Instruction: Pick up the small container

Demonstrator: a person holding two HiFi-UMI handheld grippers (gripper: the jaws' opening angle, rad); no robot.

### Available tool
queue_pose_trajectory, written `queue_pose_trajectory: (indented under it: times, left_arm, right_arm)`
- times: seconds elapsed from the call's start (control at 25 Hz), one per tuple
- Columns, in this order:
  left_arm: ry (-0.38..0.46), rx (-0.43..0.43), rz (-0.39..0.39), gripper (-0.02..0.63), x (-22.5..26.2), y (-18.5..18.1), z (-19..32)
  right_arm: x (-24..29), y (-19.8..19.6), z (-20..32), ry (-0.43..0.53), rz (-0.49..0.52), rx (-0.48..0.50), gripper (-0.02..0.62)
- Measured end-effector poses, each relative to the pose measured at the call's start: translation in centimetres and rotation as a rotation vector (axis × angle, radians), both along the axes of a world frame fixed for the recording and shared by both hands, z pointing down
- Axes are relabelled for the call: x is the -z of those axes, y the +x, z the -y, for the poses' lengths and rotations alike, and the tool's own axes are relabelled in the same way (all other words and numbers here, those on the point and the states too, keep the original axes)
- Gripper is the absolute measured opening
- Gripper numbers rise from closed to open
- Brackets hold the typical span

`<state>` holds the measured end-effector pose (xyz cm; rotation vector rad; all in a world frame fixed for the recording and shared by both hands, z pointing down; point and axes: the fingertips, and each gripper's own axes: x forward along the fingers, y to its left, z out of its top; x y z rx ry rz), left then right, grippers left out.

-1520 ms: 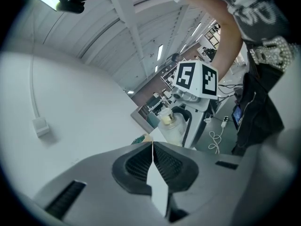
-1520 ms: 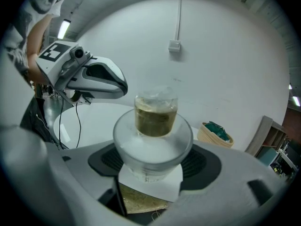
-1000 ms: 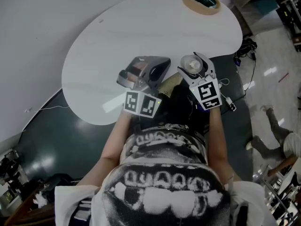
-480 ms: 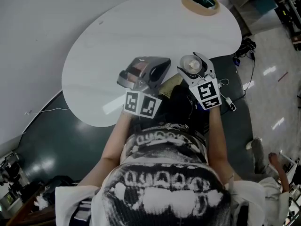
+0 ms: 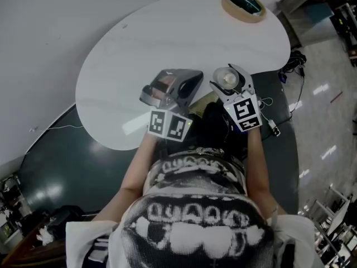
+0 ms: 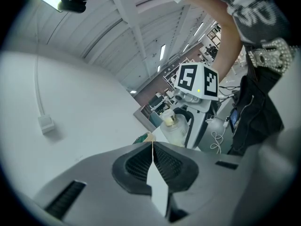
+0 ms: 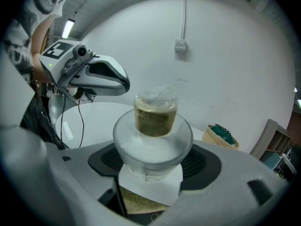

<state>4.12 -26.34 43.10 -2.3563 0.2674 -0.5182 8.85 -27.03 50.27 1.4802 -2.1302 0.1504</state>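
Observation:
The small container [image 7: 154, 126], a clear round jar with yellowish-brown contents and a narrower lid, sits clamped between the pads of my right gripper [image 7: 153, 161]. In the head view the container [image 5: 226, 78] is held in the right gripper [image 5: 230, 82] at the near edge of the white table [image 5: 167, 32]. My left gripper [image 6: 152, 145] is shut, its ribbed pads pressed together with nothing between them. It hovers over the table [image 6: 70, 93] just left of the right one, left gripper [image 5: 181, 85] beside the jar. The left gripper view shows the container [image 6: 171, 126] from the side.
A tan basket [image 5: 242, 3] with something dark green inside stands at the table's far right edge, the basket [image 7: 221, 136] beyond the jar. A cable with a white box [image 7: 180, 44] hangs on the wall. Dark floor with cables [image 5: 279, 105] lies to the right.
Both grippers keep nearly the same places, the jar still clamped. A person on the floor at the far right has gone out of view.

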Motion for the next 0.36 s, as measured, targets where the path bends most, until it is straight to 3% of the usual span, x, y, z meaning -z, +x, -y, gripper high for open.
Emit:
queue_pose_trajectory:
  times: [0.36]
  left_arm:
    - [-0.003, 0.017, -0.002, 0.006, 0.21, -0.81, 0.68]
  right_arm:
    - [0.02, -1.01, 0.72, -0.006, 0.011, 0.014, 0.339]
